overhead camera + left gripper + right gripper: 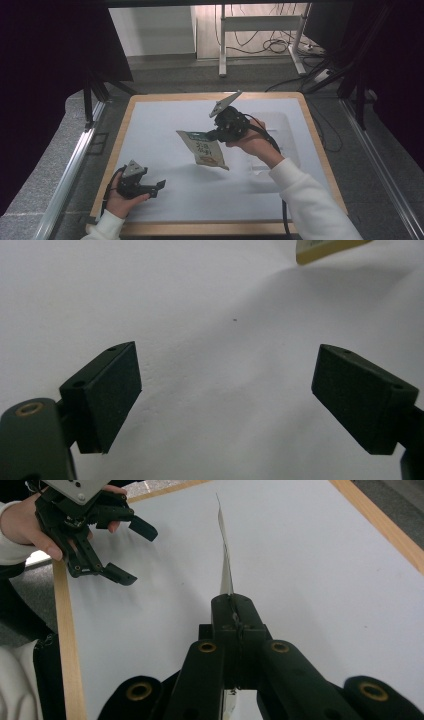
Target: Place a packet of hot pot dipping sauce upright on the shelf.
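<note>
A flat beige snack packet (204,149) with a green top hangs above the white table cover, clear of the surface. My right gripper (215,135) is shut on the packet's right edge; in the right gripper view the packet (225,560) shows edge-on, rising from the closed jaws of the right gripper (233,611). My left gripper (159,187) rests low at the near left of the table, jaws wide open with nothing between them. In the left gripper view its two black pads (107,392) stand far apart over the bare cover, and a corner of the packet (327,248) shows at the top.
A wooden rim (215,227) frames the white table cover (160,125). The left gripper and the hand holding it (90,525) sit by the table's edge in the right gripper view. Beyond the table stand a metal desk frame (222,45) and loose floor cables (272,47).
</note>
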Action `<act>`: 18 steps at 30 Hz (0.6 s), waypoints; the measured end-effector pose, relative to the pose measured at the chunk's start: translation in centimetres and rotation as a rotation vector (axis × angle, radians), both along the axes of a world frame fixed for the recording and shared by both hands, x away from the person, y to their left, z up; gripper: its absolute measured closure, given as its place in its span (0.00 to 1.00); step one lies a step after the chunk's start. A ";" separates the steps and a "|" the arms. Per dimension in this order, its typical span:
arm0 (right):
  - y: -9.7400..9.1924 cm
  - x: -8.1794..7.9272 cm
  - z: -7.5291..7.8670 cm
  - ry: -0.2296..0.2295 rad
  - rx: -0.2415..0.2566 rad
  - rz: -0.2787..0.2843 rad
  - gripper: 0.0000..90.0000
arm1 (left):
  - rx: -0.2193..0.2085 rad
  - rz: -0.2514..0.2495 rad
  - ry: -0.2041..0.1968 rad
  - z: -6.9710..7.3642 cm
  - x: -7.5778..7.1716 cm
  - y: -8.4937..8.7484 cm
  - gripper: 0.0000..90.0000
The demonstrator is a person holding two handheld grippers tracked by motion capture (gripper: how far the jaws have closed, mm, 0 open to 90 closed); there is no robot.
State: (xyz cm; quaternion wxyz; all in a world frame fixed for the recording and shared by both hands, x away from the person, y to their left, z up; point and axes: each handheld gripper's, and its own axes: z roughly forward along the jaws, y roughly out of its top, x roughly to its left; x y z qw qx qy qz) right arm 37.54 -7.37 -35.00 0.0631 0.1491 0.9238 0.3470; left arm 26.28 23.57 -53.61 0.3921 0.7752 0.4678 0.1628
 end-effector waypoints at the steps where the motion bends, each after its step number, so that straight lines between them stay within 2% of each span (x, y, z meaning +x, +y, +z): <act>1: -0.1 0.0 0.1 -0.004 0.003 0.000 0.99 | 0.000 0.000 0.001 0.0 0.0 0.0 0.14; 18: -1.9 -0.3 1.5 -0.018 0.004 -0.014 0.99 | 0.007 -0.001 0.007 -0.1 0.0 -0.1 0.14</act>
